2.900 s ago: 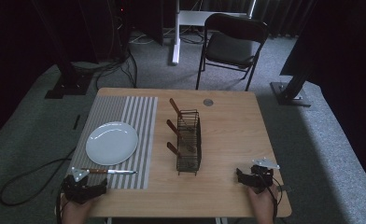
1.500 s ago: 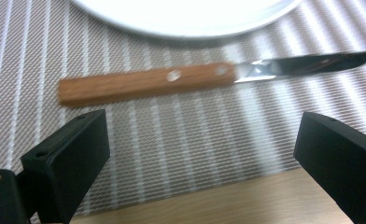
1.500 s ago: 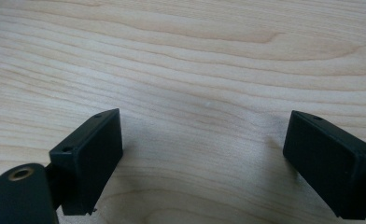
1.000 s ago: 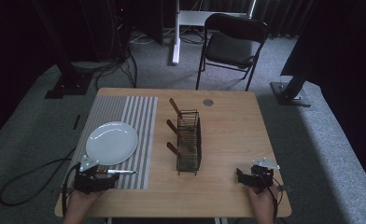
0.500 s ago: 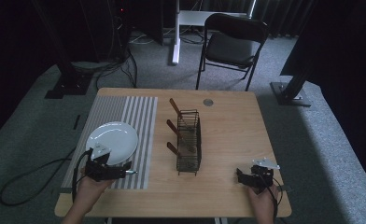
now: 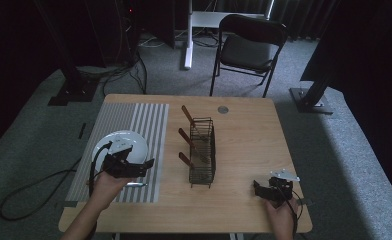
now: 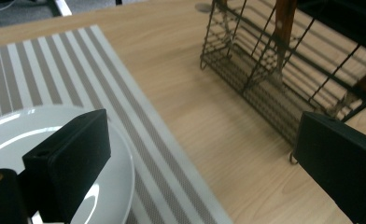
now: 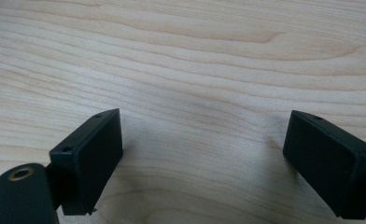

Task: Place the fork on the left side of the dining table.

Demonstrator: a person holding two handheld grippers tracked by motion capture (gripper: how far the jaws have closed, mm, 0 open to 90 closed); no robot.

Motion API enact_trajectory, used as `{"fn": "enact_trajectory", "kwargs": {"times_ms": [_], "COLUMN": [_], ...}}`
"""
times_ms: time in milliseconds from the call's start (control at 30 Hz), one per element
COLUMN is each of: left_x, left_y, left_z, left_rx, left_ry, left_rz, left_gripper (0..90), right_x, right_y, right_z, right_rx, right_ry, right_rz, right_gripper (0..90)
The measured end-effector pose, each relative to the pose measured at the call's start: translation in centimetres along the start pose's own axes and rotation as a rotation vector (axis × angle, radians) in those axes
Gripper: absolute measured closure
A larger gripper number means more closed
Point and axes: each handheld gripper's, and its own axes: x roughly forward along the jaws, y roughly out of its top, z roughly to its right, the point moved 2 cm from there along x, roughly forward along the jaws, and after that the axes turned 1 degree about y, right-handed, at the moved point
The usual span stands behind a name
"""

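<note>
- A wooden table (image 6: 244, 150) is seen from above, with a striped placemat (image 6: 134, 125) on its left part.
- The left gripper (image 6: 141, 166) hangs over the near edge of a white plate (image 6: 134, 140); its jaws are spread wide with nothing between them.
- In the left gripper view, the plate lies under and just behind one jaw, and the striped placemat runs through the gap between the jaws.
- A black wire rack (image 6: 202, 150) stands ahead of the jaws, close to the other jaw, holding brown-handled utensils (image 6: 188, 116).
- A knife (image 6: 134, 184) lies on the placemat just beneath the left hand (image 6: 106, 185).
- The right gripper (image 6: 259, 189) rests low near the table's front right corner, jaws spread over bare wood.
</note>
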Motion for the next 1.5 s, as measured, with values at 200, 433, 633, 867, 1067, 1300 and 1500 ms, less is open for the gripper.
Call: {"fn": "enact_trajectory", "kwargs": {"times_ms": [200,433,633,867,1067,1300,1500], "left_x": [0.7,1.7,2.8,4.4,5.7,6.9,8.0], "left_y": [1.7,4.0,5.9,7.7,8.4,8.4,8.2], "left_z": [0.3,1.2,2.0,2.8,3.6,3.7,4.1], "left_rx": [-0.015,0.005,0.022,0.033,0.034,0.017,0.000], "left_ry": [-0.040,-0.064,-0.079,-0.101,-0.132,-0.189,-0.228], "left_rz": [0.011,0.008,0.011,-0.003,-0.001,-0.007,-0.026], "left_gripper": [4.0,4.0,4.1,4.9,13.8,29.5,47.5], "right_x": [0.0,0.0,0.0,0.0,0.0,0.0,-0.1], "right_y": [0.0,0.0,0.0,0.0,0.0,0.0,0.0], "right_z": [0.0,0.0,0.0,0.0,0.0,0.0,0.0], "right_rx": [0.001,-0.001,0.001,0.001,0.001,0.001,0.002], "right_ry": [0.000,0.000,-0.001,-0.001,-0.001,-0.001,-0.001], "right_rz": [0.000,0.001,0.002,0.002,0.002,0.002,0.000], "right_gripper": [11.6,11.6,11.9,12.0,12.0,12.0,12.0]}}
